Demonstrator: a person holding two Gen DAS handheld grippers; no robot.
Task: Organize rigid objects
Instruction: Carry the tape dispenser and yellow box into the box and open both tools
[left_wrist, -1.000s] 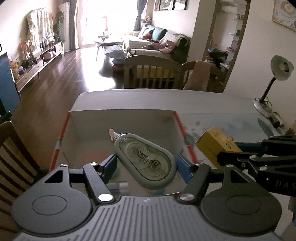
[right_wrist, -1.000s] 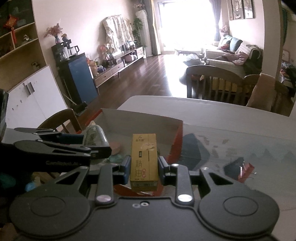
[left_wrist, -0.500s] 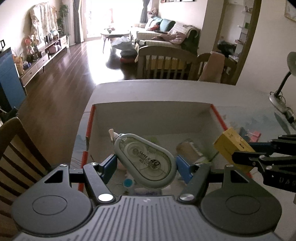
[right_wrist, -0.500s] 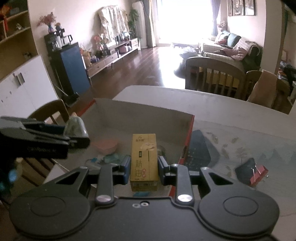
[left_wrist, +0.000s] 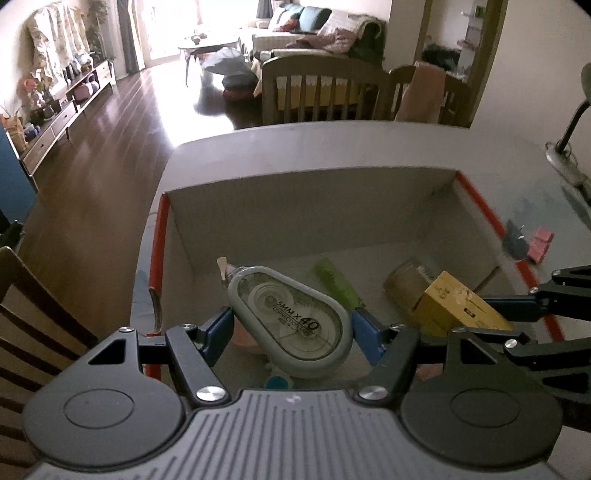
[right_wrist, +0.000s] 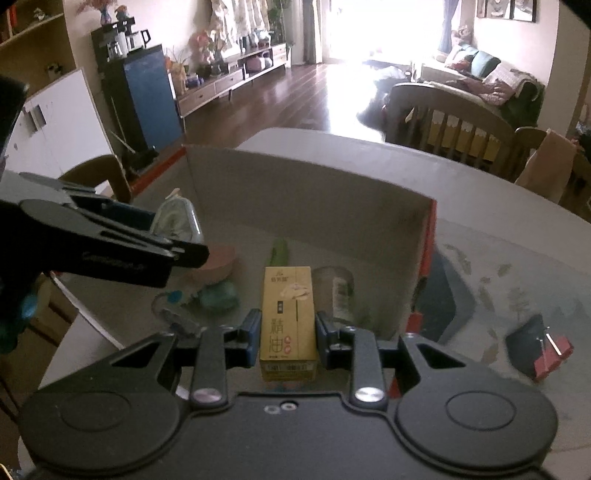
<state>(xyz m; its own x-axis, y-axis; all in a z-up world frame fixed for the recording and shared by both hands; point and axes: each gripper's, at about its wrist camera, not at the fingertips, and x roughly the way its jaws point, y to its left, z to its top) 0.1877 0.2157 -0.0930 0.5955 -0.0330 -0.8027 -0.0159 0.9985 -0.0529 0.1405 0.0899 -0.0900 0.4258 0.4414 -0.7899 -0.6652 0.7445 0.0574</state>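
Observation:
My left gripper (left_wrist: 290, 332) is shut on a grey correction tape dispenser (left_wrist: 291, 325) and holds it above the open cardboard box (left_wrist: 310, 195) with red edges. My right gripper (right_wrist: 288, 332) is shut on a small yellow carton (right_wrist: 289, 317), also above the box (right_wrist: 306, 192); the carton shows in the left wrist view (left_wrist: 461, 310). In the box lie a green item (left_wrist: 334, 282), a clear jar (right_wrist: 338, 291), a pink round item (right_wrist: 218, 264) and a teal item (right_wrist: 218, 295).
The box stands on a grey table (right_wrist: 517, 229). A black and red binder clip (right_wrist: 543, 343) lies on the table right of the box. A desk lamp (left_wrist: 569, 140) stands at the far right. Wooden chairs (left_wrist: 22, 302) flank the table.
Both grippers have moved forward and over the box with their objects still held. More of the box's inside shows now.

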